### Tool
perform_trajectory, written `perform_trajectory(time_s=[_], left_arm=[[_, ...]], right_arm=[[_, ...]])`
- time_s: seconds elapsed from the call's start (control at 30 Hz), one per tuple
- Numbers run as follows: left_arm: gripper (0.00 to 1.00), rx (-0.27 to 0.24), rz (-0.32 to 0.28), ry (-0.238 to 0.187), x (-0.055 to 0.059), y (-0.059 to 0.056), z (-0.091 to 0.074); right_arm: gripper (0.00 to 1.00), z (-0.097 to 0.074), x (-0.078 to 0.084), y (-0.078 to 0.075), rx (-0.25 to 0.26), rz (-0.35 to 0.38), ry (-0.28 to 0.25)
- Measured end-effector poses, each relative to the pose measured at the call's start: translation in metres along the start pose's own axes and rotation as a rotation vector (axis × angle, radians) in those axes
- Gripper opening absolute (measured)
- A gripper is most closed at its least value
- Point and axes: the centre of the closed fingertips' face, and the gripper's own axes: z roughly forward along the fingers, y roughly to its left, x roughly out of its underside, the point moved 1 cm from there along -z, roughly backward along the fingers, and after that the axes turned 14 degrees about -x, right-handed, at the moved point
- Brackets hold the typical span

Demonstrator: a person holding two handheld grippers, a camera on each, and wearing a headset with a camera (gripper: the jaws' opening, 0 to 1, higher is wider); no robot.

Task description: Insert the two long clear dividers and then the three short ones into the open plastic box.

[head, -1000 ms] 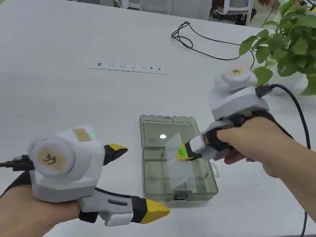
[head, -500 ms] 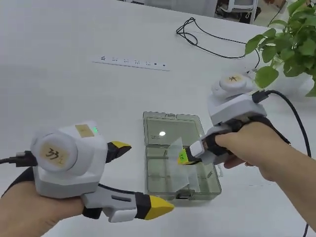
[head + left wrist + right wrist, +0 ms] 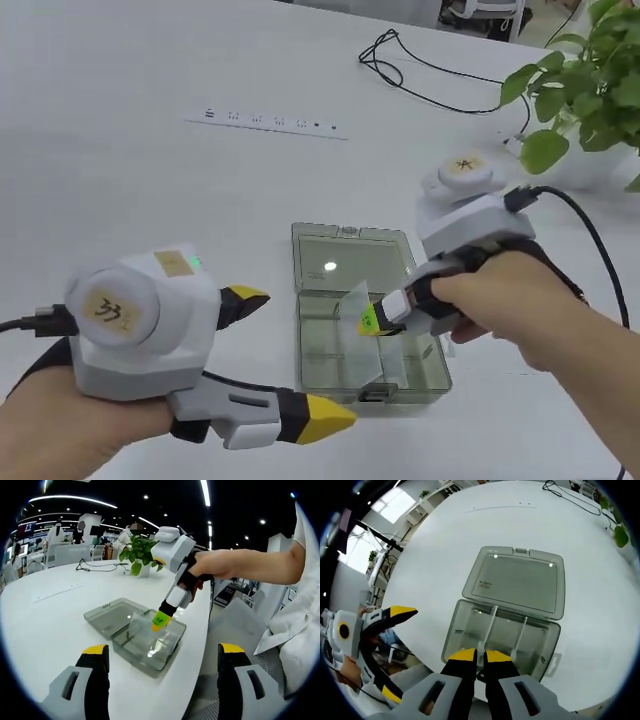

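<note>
divider [image 3: 352, 300] sits pinched in my right gripper [image 3: 372, 320], jaws tight on it, tilted over the open box [image 3: 298, 340] on the table [image 3: 150, 180]. my left gripper [image 3: 295, 357] has jaws wide apart. i should stand it straight, find the slots, push down softly.

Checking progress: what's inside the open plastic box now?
Two clear dividers cross the plastic box; the right gripper pinches a third divider reaching into it. The gripper covers the near part.
</note>
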Motion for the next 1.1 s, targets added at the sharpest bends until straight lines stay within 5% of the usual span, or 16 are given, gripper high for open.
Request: perform_trajectory(time_s=[0.8, 1.1], left_arm=[[0.91, 0.002, -0.010, 0.017, 0.004, 0.001, 0.003], [0.91, 0.003, -0.008, 0.022, 0.004, 0.002, 0.005]], right_arm=[[0.06, 0.005, -0.006, -0.001, 0.113, -0.163, 0.087], [0.08, 0.014, -0.008, -0.003, 0.047, -0.156, 0.066]])
